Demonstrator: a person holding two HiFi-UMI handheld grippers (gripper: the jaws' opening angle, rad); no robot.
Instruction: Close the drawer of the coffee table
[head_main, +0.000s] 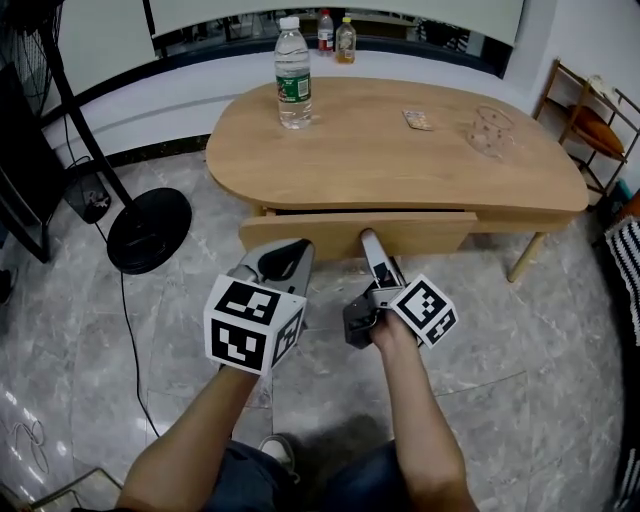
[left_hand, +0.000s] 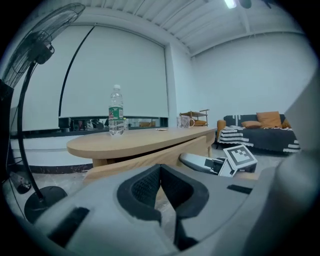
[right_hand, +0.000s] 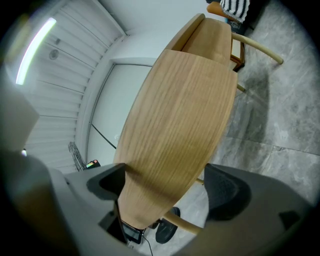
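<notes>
The flat, pale-wood drawer front (head_main: 440, 232) stood just ahead of my wide-spread right tongs (head_main: 370, 239); my left tongs (head_main: 286, 250) sat pinched together beside them.

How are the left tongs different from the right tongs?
The left tongs are shut, tips together with nothing between them; the right tongs are open. The left tongs sit level, while the right tongs are rolled onto their side. The right tongs point at the middle of the drawer front; the left tongs point nearer its left end. Both are grey, hand-held, and aimed at the part-open drawer.
</notes>
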